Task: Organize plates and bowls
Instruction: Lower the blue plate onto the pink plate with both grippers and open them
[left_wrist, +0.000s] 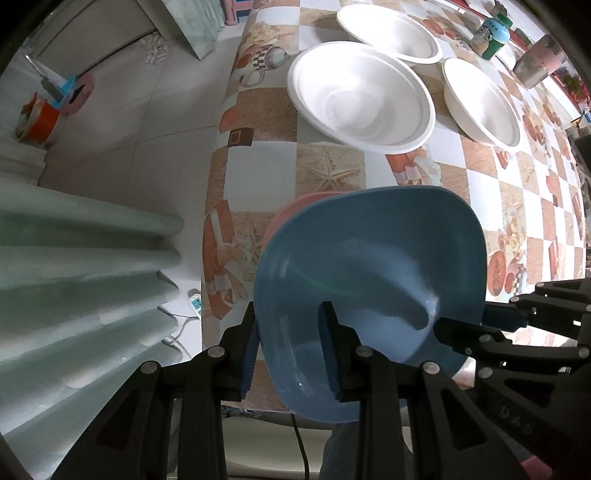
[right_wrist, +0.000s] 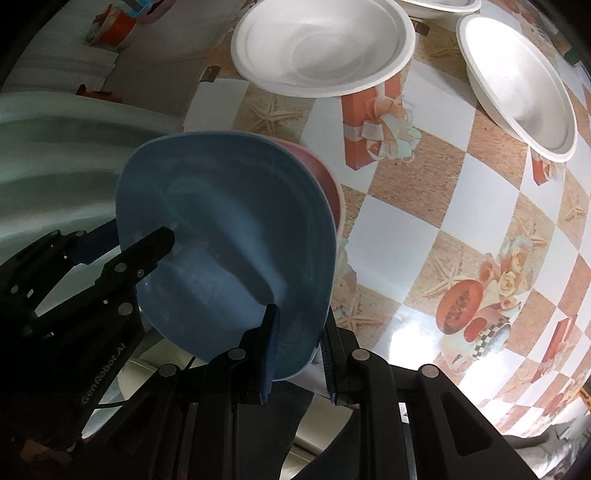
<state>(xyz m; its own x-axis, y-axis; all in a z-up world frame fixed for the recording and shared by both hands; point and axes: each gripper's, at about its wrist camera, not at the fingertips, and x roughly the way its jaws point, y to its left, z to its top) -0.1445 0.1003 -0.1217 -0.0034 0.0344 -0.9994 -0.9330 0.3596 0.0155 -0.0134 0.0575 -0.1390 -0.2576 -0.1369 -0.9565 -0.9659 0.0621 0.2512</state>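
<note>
Both claws grasp the blue bowl (left_wrist: 369, 280) — left gripper (left_wrist: 291, 347), right gripper (right_wrist: 299, 350) — at lower centre; lower it level, I think, onto the pink bowl (right_wrist: 325, 177) underneath.

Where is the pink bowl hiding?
The pink bowl peeks out from under the blue bowl, which both grippers clamp by its rim near the table's front edge. In the right wrist view it shows at the blue bowl's upper right, below the white bowls.

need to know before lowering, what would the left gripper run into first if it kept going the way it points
The left gripper is already clamped on the blue plate's rim. Straight ahead, the plate would likely meet the pink plate under it first, then the table; depth is unclear.
</note>
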